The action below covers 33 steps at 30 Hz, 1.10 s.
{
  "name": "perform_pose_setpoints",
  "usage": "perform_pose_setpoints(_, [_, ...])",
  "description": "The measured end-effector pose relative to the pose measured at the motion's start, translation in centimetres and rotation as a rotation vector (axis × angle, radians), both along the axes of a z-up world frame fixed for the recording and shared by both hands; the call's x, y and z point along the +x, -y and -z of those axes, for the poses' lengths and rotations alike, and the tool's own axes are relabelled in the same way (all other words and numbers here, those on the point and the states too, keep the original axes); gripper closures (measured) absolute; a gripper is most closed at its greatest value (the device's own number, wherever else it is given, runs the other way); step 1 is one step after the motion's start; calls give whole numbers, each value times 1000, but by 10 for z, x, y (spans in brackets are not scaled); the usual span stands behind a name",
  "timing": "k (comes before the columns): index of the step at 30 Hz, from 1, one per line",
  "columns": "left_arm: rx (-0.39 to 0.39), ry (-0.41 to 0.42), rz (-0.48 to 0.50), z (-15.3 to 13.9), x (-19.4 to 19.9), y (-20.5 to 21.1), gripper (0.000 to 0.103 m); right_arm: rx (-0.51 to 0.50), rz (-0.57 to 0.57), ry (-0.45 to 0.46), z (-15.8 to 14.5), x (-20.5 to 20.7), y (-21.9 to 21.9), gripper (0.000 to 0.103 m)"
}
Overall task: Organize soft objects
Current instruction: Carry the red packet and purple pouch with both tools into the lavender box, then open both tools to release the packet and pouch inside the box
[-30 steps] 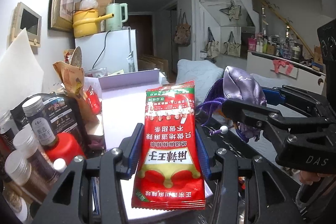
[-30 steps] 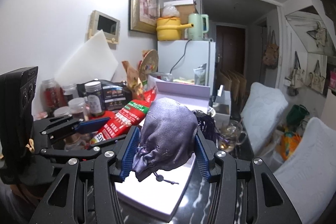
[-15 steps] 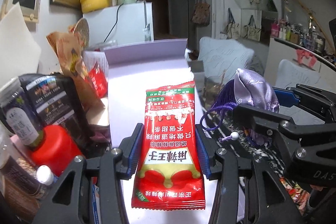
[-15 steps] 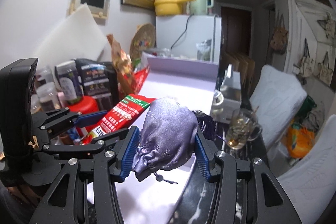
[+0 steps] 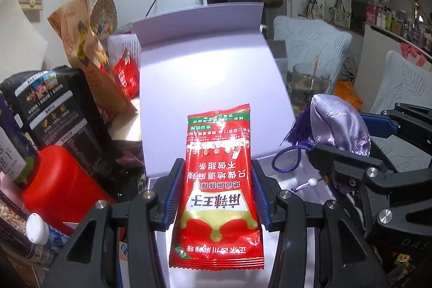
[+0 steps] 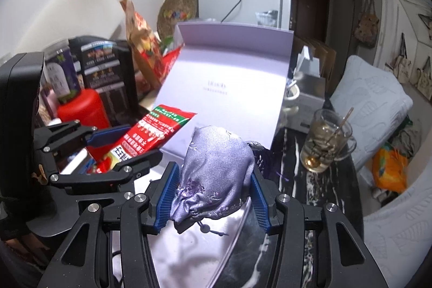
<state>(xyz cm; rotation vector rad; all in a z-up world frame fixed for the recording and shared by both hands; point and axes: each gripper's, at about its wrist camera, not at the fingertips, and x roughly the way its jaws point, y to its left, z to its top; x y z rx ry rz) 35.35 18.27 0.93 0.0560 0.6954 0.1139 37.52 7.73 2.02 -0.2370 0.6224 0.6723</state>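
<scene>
Grippers sit lower and nearer the pale lilac box (image 5: 205, 77) than a second ago; the room behind has slid upward. The left gripper (image 5: 216, 190) pinches a glossy red sachet (image 5: 217, 185) between its blue ribbed pads, held above the box's flat lid. The right gripper (image 6: 213, 196) pinches a crinkled lilac satin pouch (image 6: 216, 174) with a purple tassel, over the box's near corner. A dark marbled tabletop (image 6: 318, 180) carries a glass mug (image 6: 324, 142), possibly of tea. Jars and packets crowd the left side.

White fridge (image 6: 244, 0) against the wall, dark door (image 6: 310, 7) beside.
</scene>
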Motion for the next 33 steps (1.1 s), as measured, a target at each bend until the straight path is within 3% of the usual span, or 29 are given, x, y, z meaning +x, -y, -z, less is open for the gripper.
perform_pose_setpoints(9, [-23,-105,-15,27,20,-12,56,-27,-2,-85,23,20,-9,52])
perform_pose_setpoints(19, [10,-182,-80,49,35,-17,55,-63,-5,-123,36,36,-19,51])
perform_pose_setpoints(25, [-61,-259,-86,60,43,-24,54,-80,8,-141,43,45,-23,49])
perform_pose_setpoints(33, [-52,-243,-101,58,39,-25,53,-99,23,-131,42,46,-21,36])
